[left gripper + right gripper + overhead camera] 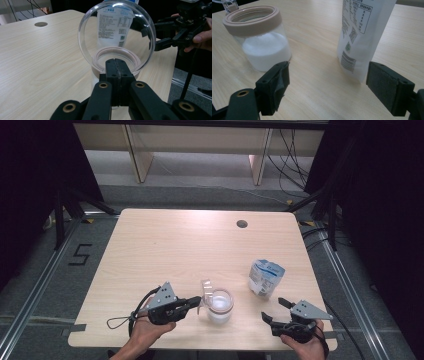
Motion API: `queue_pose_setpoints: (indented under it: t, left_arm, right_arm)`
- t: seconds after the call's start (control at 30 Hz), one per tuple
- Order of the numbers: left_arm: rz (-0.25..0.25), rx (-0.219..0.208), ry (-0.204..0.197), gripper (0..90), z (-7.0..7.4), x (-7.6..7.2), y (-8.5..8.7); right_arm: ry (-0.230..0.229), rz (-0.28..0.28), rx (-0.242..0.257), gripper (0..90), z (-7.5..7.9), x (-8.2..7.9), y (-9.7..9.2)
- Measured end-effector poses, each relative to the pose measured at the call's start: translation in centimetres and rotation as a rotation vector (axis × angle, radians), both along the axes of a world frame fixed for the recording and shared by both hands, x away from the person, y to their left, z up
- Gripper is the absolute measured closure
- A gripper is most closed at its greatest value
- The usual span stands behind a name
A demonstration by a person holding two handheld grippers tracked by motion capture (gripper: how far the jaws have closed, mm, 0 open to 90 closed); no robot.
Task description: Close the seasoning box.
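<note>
We see the left gripper (192,303), lower centre-left, jaws closed on the flipped-up clear lid (206,292) of a jar (220,306) of white powder | right gripper (275,311), lower right, jaws spread wide, empty | white pouch (265,276) standing just right of the jar on the table (165,250).

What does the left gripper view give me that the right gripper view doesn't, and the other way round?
Left gripper view: the clear lid standing upright as a full circle, the left tool shut at its base, the right tool open beyond, and the table's cable hole. Right gripper view: the white powder inside the jar. Shared: the jar's pink rim, the white pouch and the wooden table.
</note>
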State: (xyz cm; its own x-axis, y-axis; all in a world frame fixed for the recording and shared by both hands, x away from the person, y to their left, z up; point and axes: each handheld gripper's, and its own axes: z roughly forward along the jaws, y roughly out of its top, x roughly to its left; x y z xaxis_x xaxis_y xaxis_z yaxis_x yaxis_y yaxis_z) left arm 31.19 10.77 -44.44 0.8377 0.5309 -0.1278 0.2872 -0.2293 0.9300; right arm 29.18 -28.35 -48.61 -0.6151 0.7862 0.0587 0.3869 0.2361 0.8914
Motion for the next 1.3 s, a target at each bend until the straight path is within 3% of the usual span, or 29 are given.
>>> queue_pose_setpoints:
  t: [0.33, 0.37, 0.43, 0.57, 0.63, 0.67, 0.73, 0.77, 0.87, 0.93, 0.97, 1.0, 1.2, 1.23, 1.3]
  left_arm:
    - [-0.010, -0.007, 0.008, 88.9, -0.1, 0.3, -0.1]
    - [-0.010, -0.011, 0.017, 86.9, -0.2, 0.3, 0.0]
    - [-0.014, -0.021, 0.029, 83.8, -0.2, 0.3, 0.2]
    - [-0.023, -0.037, 0.045, 72.5, -0.3, 0.3, 0.7]
    - [-0.027, -0.045, 0.046, 68.2, -0.4, 0.3, 1.1]
    - [-0.019, -0.033, 0.050, 64.0, -0.4, 0.2, 1.3]
    - [-0.013, -0.038, 0.059, 55.2, -0.5, 0.1, 1.6]
    - [-0.010, -0.046, 0.060, 52.5, -0.6, 0.1, 1.8]
    - [0.019, -0.042, 0.072, 45.9, -0.8, 0.0, 2.4]
    - [0.018, -0.041, 0.074, 44.4, -0.9, 0.0, 2.7]
    - [0.015, -0.048, 0.078, 43.8, -1.1, -0.1, 2.9]
    - [0.015, -0.045, 0.078, 42.9, -1.2, -0.1, 3.0]
    - [0.019, -0.029, 0.095, 39.5, -1.6, -0.8, 3.8]
    - [0.013, -0.035, 0.098, 38.6, -1.8, -0.9, 3.9]
    - [0.000, -0.029, 0.092, 36.8, -1.9, -1.2, 4.0]
  right_arm:
    - [0.016, -0.002, -0.004, 19.8, 0.0, -0.1, 0.0]
    - [-0.003, -0.001, -0.008, 19.8, 0.0, 0.0, 0.0]
    - [0.035, -0.014, 0.013, 19.7, 0.0, -0.2, 0.2]
    - [0.014, -0.003, 0.007, 19.7, 0.0, -0.1, 0.2]
    - [0.041, -0.016, 0.024, 19.7, 0.1, -0.3, 0.3]
    - [0.011, 0.003, 0.011, 19.6, 0.0, -0.1, 0.1]
    - [0.018, -0.008, 0.018, 19.5, 0.1, -0.2, 0.3]
    - [-0.004, 0.005, 0.007, 19.3, 0.1, -0.1, 0.2]
    - [0.003, 0.000, 0.021, 18.7, 0.1, -0.3, 0.3]
    - [0.007, 0.007, 0.032, 18.5, 0.2, -0.5, 0.3]
    - [-0.020, 0.016, 0.034, 18.4, 0.1, -0.3, 0.2]
    - [-0.006, 0.004, 0.035, 18.1, 0.2, -0.5, 0.3]
    - [-0.018, 0.023, 0.023, 17.3, 0.3, -0.8, 0.4]
    - [0.013, 0.008, 0.047, 17.3, 0.4, -1.1, 0.6]
    - [-0.008, 0.013, 0.043, 17.2, 0.3, -1.1, 0.5]
